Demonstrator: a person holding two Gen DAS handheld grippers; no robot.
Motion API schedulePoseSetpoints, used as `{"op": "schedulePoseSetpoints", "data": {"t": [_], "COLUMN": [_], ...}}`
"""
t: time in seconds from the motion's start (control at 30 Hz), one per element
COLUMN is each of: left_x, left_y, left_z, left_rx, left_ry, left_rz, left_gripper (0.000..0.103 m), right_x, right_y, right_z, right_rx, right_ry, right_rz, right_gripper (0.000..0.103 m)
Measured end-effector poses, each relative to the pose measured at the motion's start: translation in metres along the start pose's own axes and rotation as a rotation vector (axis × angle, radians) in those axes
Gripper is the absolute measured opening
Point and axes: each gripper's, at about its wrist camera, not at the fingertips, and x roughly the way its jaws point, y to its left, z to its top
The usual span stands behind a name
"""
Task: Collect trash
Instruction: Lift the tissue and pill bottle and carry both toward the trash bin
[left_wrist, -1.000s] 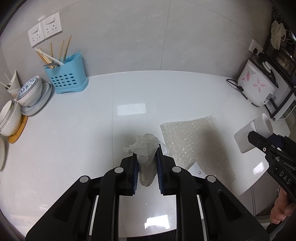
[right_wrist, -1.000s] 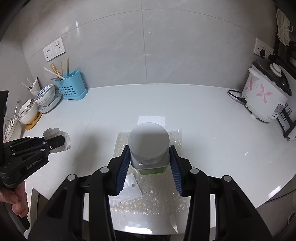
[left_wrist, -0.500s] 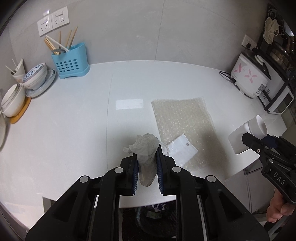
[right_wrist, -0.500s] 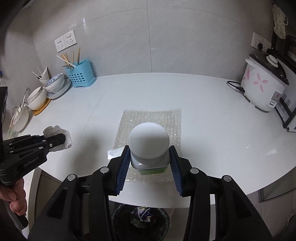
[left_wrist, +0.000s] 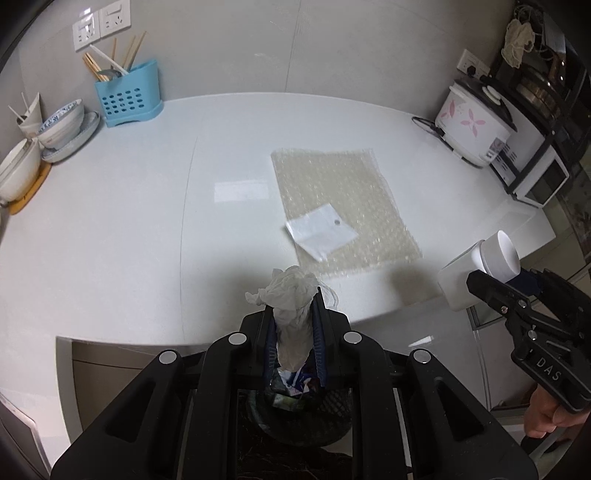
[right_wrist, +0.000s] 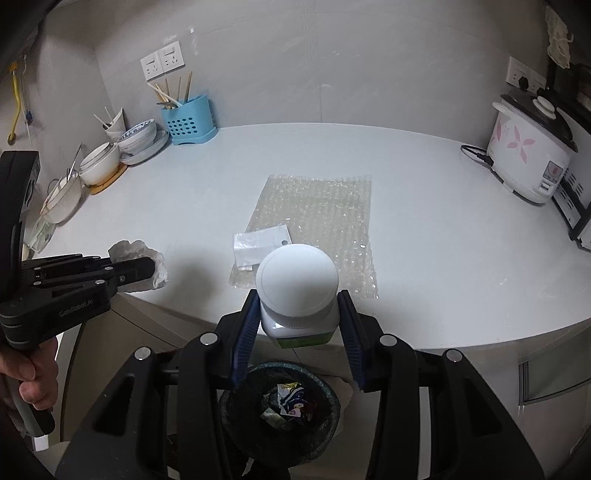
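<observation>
My left gripper is shut on a crumpled white tissue, held past the counter's front edge above a dark trash bin. My right gripper is shut on a white plastic bottle with a green label, held over the same bin, which holds coloured wrappers. A sheet of bubble wrap with a small white packet on it lies on the white counter. Each gripper also shows in the other's view: the left one, the right one.
A blue utensil holder and stacked bowls and plates stand at the back left of the counter. A white rice cooker and a microwave stand at the right. Cabinet fronts lie below the counter edge.
Both grippers have pulled back from the counter, over its front edge, with their loads. The trash bin has come into view below them.
</observation>
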Motion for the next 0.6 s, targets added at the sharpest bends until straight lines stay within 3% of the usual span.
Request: {"op": "schedulePoseSetpoints", "data": {"t": [0.6], "left_x": [0.035], "left_y": [-0.015], "left_z": [-0.064], "left_rx": [0.072], "left_ry": [0.082], "left_rz": [-0.051], "left_gripper": [0.016], "right_x": [0.024], "right_y": [-0.006], "right_z": [-0.075], "right_rx": [0.004], "right_ry": [0.119], "right_rz": [0.009], "right_gripper": [0.04]}}
